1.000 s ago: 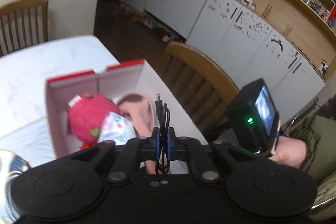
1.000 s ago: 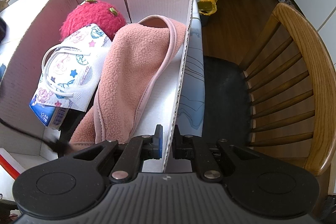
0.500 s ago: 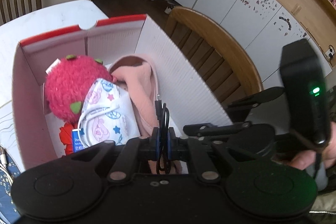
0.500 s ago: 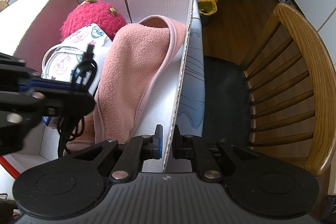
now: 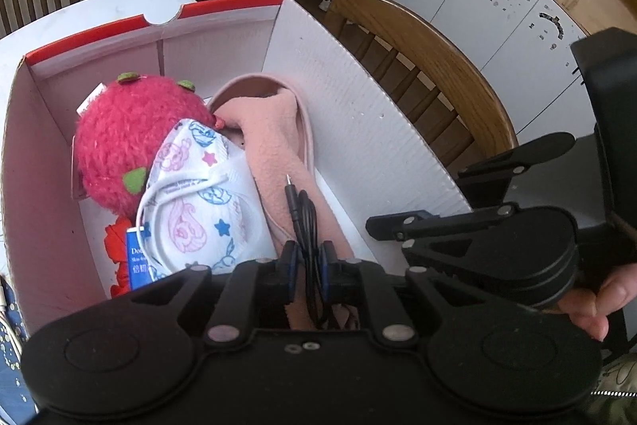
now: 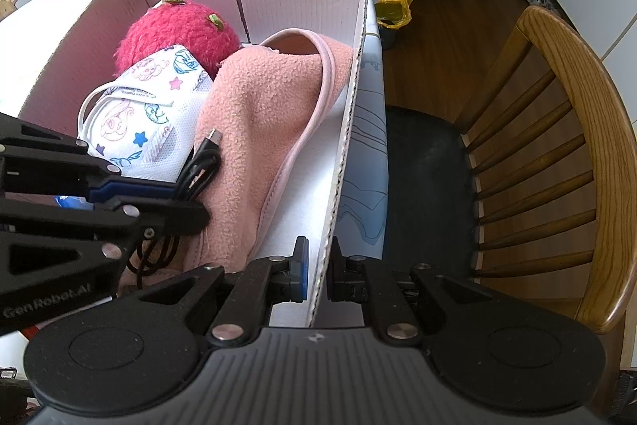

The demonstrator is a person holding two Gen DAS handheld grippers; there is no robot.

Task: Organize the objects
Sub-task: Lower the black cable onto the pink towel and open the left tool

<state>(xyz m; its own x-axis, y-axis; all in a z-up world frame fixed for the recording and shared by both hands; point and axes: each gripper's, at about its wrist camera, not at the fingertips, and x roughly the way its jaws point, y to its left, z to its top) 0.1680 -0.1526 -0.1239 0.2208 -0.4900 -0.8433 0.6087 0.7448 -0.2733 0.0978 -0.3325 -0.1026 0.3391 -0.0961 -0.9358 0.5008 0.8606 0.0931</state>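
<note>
Left fingers (image 5: 307, 257) opening around black cable (image 5: 304, 214) over box (image 5: 358, 114), right fingers (image 6: 316, 265) pinching its wall

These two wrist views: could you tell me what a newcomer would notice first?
Probably the fuzzy red plush toy at the far end of the cardboard box, with a cartoon-print face mask leaning on it beside a pink fleece. Next, the left tongs, opening around a coiled black cable over the fleece.

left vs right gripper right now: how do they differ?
The left gripper has a coiled black cable between its opening jaws; the right gripper is clamped on the box wall. Left is inside the box, right at its rim. Both point steeply down.
</note>
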